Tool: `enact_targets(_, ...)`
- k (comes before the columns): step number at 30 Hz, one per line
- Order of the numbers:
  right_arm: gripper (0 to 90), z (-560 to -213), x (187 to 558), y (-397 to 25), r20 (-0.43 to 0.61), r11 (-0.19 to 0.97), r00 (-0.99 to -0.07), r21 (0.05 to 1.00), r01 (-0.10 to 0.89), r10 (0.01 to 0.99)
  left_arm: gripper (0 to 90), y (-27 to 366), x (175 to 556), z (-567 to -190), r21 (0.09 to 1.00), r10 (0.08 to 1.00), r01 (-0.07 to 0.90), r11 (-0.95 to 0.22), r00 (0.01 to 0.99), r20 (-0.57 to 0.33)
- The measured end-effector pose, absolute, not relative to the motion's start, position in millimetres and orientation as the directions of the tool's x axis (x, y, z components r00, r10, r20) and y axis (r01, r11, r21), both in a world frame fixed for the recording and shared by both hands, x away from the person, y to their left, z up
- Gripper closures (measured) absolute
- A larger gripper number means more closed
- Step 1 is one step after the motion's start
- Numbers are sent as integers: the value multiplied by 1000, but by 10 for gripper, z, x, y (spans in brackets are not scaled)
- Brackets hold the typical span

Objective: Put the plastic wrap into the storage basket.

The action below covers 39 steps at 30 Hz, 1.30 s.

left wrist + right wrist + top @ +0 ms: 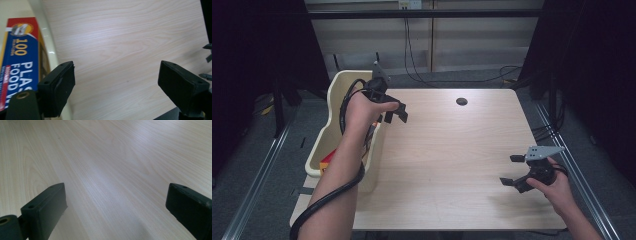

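**Both grippers empty, left one over the bin's edge**

I have the left gripper (395, 111) raised at the far left of the table (452, 150), right where the tabletop meets the cream plastic bin (343, 80) that stands against the table's left edge. Its jaws are spread wide and hold nothing; in the left gripper view I see bare wood grain between them, with the bin's pale rim (50, 45) running past the left-hand jaw. Inside the bin lies the box of plastic food wrap (21, 57), blue with a red end and white lettering, lengthwise along the bin wall. It sits just beside that jaw in the picture, but I cannot tell whether the jaw touches it or hangs above it; from the high view I would say above. In the high view I catch the box as a patch of red and yellow (328, 159) at the near end of the bin.

The right gripper (513, 170) I hold low at the near right corner of the table, well apart from the left one. Its jaws are also spread, pointing left across the tabletop, with plain wood between them in the right gripper view. A dark round hole (461, 101) marks the far side of the table.
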State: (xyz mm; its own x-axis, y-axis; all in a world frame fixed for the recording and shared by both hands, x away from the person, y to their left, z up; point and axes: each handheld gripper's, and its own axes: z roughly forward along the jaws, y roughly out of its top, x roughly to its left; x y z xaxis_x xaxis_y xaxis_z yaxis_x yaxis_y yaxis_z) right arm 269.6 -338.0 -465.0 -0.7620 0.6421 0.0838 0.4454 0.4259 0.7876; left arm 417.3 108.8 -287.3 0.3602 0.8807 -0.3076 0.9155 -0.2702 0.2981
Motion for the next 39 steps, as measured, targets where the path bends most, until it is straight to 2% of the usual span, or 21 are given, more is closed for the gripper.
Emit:
enact_targets(13,28,-4663,2697,-3368,84,433,-769,785,443,634,126,805,4169,-3043,319,842,887,-333,432,-324)
enact_targets(39,26,-4691,2690,-3347,74,447,-769,777,444,635,121,455,4087,-3483,349,787,854,-385,501,-360)
